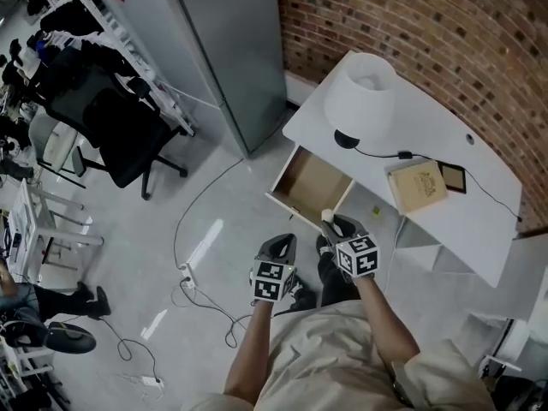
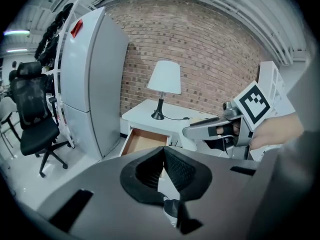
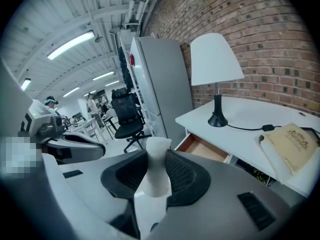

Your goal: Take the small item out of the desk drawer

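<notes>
Drawer (image 1: 310, 181): pulled open under white bench (image 1: 432, 131)
Right gripper (image 3: 156, 159): fingers clamped on small white item (image 3: 155, 145)
Left gripper (image 2: 163, 151): fingers together, empty

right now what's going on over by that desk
A person stands at the white desk with a pair of tongs in each hand. The right tongs are clamped on a small white item, held up in front of the open drawer, which looks empty. The left tongs are shut with nothing in them, beside the right ones. So the item appears to be out of the drawer.
</notes>
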Available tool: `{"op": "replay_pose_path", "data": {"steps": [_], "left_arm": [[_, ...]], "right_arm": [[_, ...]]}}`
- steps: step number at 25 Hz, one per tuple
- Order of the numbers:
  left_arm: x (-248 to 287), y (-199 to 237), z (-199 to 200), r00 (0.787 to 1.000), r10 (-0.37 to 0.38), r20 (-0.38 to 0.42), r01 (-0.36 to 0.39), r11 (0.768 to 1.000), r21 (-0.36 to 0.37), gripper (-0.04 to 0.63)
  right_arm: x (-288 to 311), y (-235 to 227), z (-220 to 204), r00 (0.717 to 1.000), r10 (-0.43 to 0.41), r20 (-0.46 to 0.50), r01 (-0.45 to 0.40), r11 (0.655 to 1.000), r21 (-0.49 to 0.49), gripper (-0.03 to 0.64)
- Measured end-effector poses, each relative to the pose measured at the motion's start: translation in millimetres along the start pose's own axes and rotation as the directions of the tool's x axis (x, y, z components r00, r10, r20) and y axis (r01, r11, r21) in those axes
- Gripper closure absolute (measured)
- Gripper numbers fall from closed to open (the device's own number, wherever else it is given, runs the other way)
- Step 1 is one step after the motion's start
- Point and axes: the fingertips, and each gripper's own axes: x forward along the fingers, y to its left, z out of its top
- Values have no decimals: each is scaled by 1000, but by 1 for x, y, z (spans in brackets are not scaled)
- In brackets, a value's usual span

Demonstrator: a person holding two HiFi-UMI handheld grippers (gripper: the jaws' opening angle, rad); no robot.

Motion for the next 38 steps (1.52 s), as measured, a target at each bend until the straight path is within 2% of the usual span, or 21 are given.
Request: {"op": "replay_pose_path", "data": {"steps": [5, 9, 20, 38], "left_arm": [[-17, -15, 5, 1000, -5, 5, 5, 1000, -5, 578], [-24, -22, -2, 1000, -2, 30, 3, 1000, -28, 578], [-34, -14, -6, 998, 42, 52, -39, 998, -59, 578], [-28, -12, -1, 998, 21, 56, -19, 999, -35, 578]], "right_arm": [[-26, 15, -2, 998, -19, 57, 17, 999, 35, 476], [-39, 32, -10, 995, 19, 100, -24, 998, 50, 476], [-43, 45, -26, 993, 67, 100, -72, 996, 43, 476], [-36, 38, -8, 991, 24, 128, -26, 1000, 16, 476]]}}
